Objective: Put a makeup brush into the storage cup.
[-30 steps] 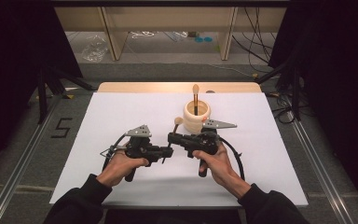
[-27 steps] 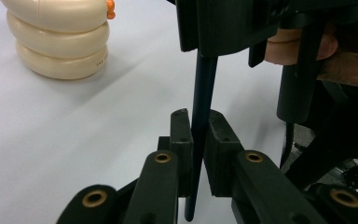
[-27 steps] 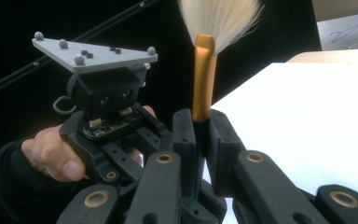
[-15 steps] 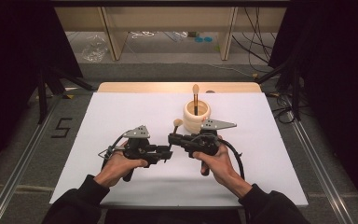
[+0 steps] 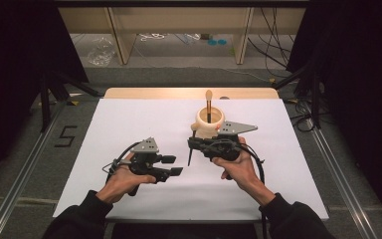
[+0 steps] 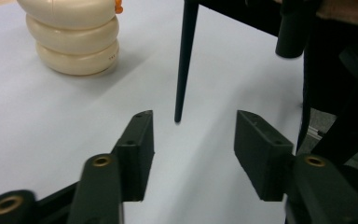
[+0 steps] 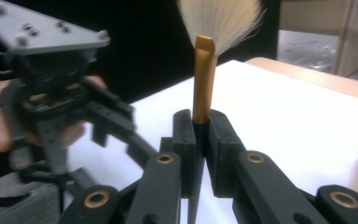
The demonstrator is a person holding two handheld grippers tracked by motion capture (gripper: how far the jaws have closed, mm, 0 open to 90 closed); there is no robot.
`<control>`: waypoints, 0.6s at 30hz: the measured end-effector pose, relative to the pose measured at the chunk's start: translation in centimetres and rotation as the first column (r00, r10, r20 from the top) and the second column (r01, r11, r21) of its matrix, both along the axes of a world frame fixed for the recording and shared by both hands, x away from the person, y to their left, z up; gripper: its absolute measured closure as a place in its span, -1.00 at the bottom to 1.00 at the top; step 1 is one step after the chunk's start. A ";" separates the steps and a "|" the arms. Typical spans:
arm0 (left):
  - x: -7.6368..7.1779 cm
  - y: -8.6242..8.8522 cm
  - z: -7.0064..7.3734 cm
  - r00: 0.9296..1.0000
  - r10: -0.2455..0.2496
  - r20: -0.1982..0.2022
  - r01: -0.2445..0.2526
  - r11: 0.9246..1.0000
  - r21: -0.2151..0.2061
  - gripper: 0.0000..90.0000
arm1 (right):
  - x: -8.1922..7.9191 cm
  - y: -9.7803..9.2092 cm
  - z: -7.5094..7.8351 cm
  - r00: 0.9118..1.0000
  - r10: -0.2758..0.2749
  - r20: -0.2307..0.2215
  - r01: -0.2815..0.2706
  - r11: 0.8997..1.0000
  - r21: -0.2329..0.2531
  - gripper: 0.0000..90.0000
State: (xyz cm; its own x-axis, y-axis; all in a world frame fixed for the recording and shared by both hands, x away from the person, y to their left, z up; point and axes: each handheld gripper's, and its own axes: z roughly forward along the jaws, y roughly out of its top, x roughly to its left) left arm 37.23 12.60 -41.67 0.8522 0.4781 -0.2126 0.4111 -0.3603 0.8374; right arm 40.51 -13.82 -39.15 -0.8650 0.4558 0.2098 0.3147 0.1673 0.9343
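— Where's the brush (image 7: 203, 79)?
— Clamped upright in the right tongs (image 7: 199, 135); bristles up, dark pointed handle down, its tip just above the white desk (image 5: 129, 124); near the cream holder (image 5: 209, 119).
— And the left tongs (image 6: 193, 140)?
— Apart, holding nothing; low over the desk, facing the handle's tip.

Light: bright on the white table (image 5: 129, 129) — dark surroundings either side.
Shadows: soft, short beside the cream holder (image 6: 74, 42).
Blur: the left gripper (image 7: 51, 107) smears in the right gripper view — brush (image 7: 204, 79) bristles glare pale.
Focus: near jaws soft.
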 end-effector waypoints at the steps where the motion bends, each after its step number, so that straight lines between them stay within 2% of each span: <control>1: -0.2 0.0 -0.1 1.000 0.006 0.006 -0.006 1.000 0.009 -0.01 | 0.1 -0.2 0.2 1.000 -0.003 -0.002 0.003 1.000 -0.012 0.85; 2: -0.3 0.1 -0.1 1.000 0.005 0.014 -0.005 1.000 0.016 -0.06 | 0.4 -0.4 0.2 1.000 -0.012 0.006 0.012 1.000 -0.003 0.85; 8: -1.4 0.7 -0.4 0.998 0.040 0.056 -0.043 0.997 0.061 -0.23 | 1.4 -1.7 0.7 0.999 -0.051 0.016 0.052 0.997 -0.049 0.85; 10: -1.6 1.1 -0.6 0.997 0.049 0.065 -0.054 0.996 0.074 -0.27 | 1.7 -2.0 0.8 0.998 -0.067 0.019 0.068 0.997 -0.043 0.85; 13: -1.9 1.7 -0.8 0.993 0.098 0.069 -0.103 0.993 0.066 -0.30 | 2.2 -2.5 1.0 0.996 -0.084 0.024 0.085 0.995 -0.051 0.85; 14: -1.9 1.9 -0.8 0.994 0.087 0.065 -0.092 0.993 0.070 -0.33 | 2.4 -2.7 1.1 0.996 -0.089 0.024 0.090 0.994 -0.059 0.85; 18: -2.3 2.7 -1.1 0.990 0.120 0.068 -0.125 0.989 0.074 -0.36 | 3.0 -3.2 1.2 0.994 -0.110 0.019 0.111 0.991 -0.077 0.85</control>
State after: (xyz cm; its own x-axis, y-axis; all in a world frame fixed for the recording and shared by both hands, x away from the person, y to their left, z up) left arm 34.91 15.33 -42.77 0.7965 0.5929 -0.1186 0.4036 -0.3753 0.8344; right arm 43.50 -17.00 -37.92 -0.8114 0.5629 0.1574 0.3213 0.2046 0.9246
